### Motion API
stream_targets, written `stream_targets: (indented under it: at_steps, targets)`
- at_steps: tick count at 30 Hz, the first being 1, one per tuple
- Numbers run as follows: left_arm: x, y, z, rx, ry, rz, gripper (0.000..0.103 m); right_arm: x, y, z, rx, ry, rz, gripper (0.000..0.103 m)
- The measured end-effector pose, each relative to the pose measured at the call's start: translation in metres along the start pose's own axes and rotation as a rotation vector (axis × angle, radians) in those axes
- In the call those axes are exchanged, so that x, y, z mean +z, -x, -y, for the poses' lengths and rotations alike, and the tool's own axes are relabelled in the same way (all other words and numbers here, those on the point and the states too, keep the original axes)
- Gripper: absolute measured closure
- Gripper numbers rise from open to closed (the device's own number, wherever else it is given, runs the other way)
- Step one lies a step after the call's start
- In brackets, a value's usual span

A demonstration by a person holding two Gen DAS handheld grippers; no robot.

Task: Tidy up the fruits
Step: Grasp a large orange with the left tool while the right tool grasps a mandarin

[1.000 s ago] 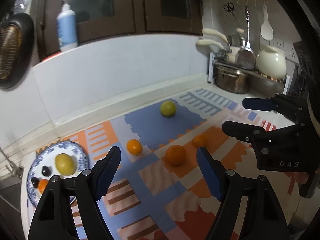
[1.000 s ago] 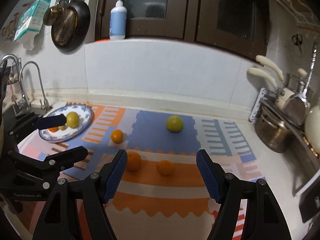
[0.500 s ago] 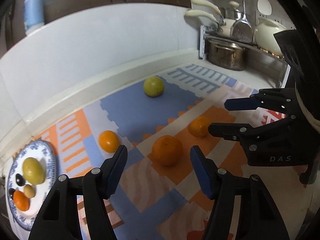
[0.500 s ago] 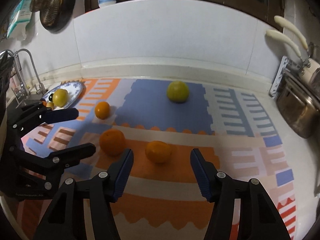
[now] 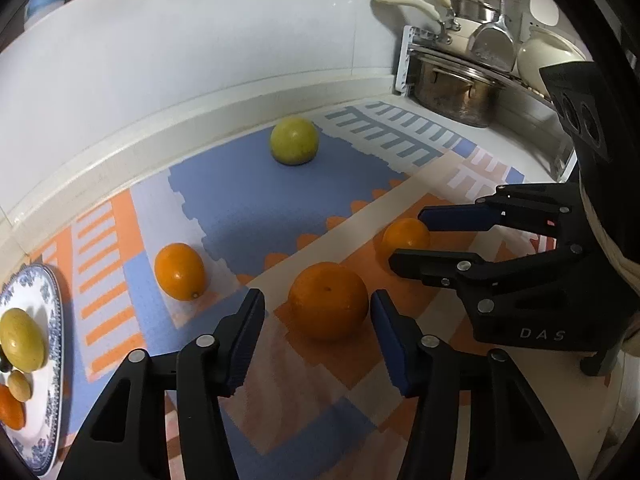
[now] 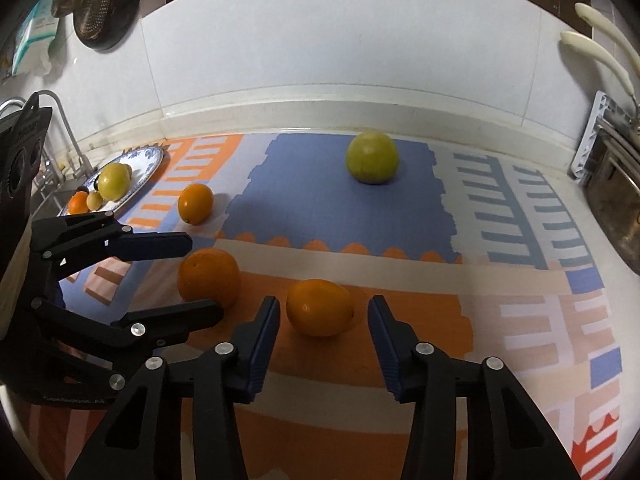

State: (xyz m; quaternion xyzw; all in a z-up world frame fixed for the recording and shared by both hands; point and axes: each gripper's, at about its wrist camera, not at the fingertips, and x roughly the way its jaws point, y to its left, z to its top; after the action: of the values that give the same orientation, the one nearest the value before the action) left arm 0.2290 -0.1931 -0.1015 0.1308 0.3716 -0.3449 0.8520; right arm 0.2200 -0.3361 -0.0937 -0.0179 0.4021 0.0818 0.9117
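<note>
- Left gripper [image 5: 318, 316]: jaws have just been closing and now stand narrow around the big orange [image 5: 328, 300], a sliver of gap each side; pads not yet pressing.
- Right gripper [image 6: 322, 320]: jaws likewise have just been closing, now narrow about the small orange [image 6: 320, 307], with visible gaps; no grip yet.
- Both have dropped toward the mat [image 6: 340, 208] from a higher, wider view a second ago.
- Judgement: two pickups at once are about to start.
- Still loose: a third orange [image 5: 180, 271] and the green fruit [image 5: 295, 146].
- The plate [image 5: 56, 320], far left, already holds several fruits.
</note>
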Motion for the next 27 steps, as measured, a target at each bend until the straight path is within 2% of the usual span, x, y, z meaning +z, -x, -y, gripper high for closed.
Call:
stream_targets:
  at_steps: [4,11,18,27]
  targets:
    - [0.002,-0.003,-0.003,-0.014,0.024,-0.003,0.053,0.000,-0.005,-0.001,0.014,-0.002,-0.011,0.065]
    - [0.006,-0.012,-0.003,-0.048,0.045,-0.027,0.062,-0.002,-0.006,-0.001,0.017,-0.017,-0.012,0.065]
    - [0.005,-0.003,-0.003,-0.018,0.058,-0.015,0.063,-0.003,0.001,0.003,0.002,-0.050,0.000,0.066]
    - [-0.001,0.035,-0.006,0.035,0.089,0.046,0.063,0.000,0.023,-0.010,-0.002,-0.044,0.048,0.066]
